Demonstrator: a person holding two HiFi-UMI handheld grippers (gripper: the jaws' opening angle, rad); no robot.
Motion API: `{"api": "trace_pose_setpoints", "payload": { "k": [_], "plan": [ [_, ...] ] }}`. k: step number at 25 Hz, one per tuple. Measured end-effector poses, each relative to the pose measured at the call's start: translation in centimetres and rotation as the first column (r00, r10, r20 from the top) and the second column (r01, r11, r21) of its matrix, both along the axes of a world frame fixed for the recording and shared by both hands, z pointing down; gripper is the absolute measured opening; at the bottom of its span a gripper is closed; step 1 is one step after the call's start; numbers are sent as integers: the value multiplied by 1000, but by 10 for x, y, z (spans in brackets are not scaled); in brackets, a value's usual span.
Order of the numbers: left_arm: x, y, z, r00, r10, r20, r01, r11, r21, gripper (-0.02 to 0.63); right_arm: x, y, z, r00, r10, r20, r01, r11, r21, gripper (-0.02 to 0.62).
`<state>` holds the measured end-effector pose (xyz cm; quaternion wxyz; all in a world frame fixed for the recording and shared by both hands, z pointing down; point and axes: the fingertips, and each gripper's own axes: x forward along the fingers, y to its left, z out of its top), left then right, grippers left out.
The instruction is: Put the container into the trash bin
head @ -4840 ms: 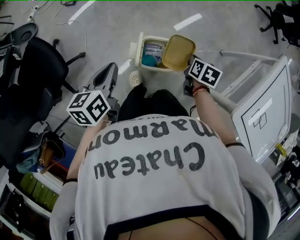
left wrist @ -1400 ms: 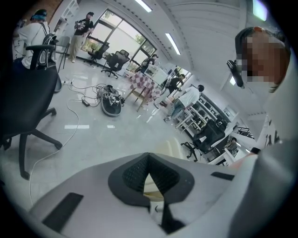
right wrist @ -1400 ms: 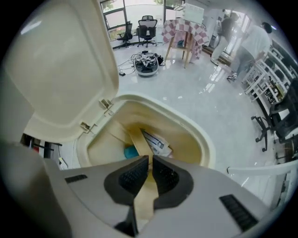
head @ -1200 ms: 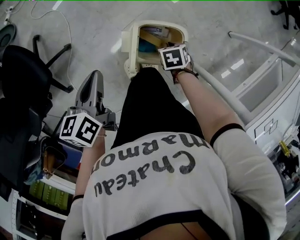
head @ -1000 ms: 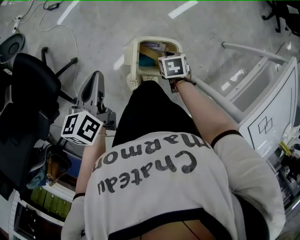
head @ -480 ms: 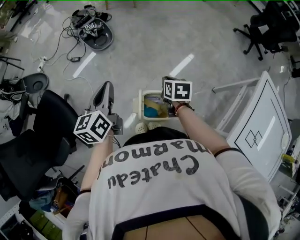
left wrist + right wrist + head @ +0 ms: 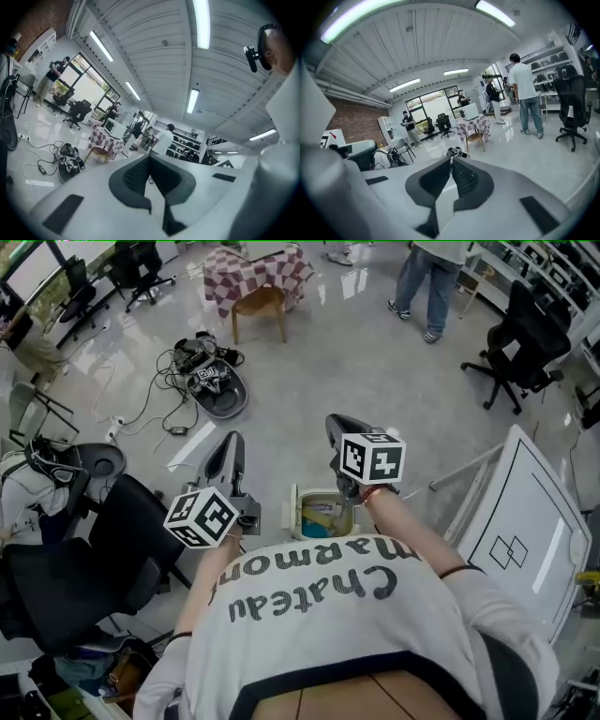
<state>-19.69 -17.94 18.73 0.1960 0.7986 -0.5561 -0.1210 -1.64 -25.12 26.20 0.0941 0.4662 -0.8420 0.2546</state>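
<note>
The cream trash bin stands open on the floor just in front of the person's body. Inside it I make out blue and yellowish things; the tan container appears to lie among them, partly hidden by the right arm. My right gripper is raised above the bin, pointing out over the floor; its jaws are shut and empty in the right gripper view. My left gripper is held up left of the bin, also shut with nothing in it.
A black office chair stands at the left and a white panel leans at the right. Cables and a dark device lie on the floor ahead. Farther off are a checkered table, a standing person and more chairs.
The right gripper held the tan container over the bin, reached into it, and has come up empty and shut. The view has lifted to show much more of the room.
</note>
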Motion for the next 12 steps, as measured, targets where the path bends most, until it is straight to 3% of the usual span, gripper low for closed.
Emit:
{"api": "trace_pose_setpoints", "payload": {
  "k": [7,12],
  "plan": [
    [8,14,-26,1000,4,4,-4,998,63,21,16,12,-59,998,28,49,-33,993,113,34],
    [15,21,-38,1000,9,20,-11,996,89,22,33,17,-71,991,76,111,-88,991,105,34]
  ]
}}
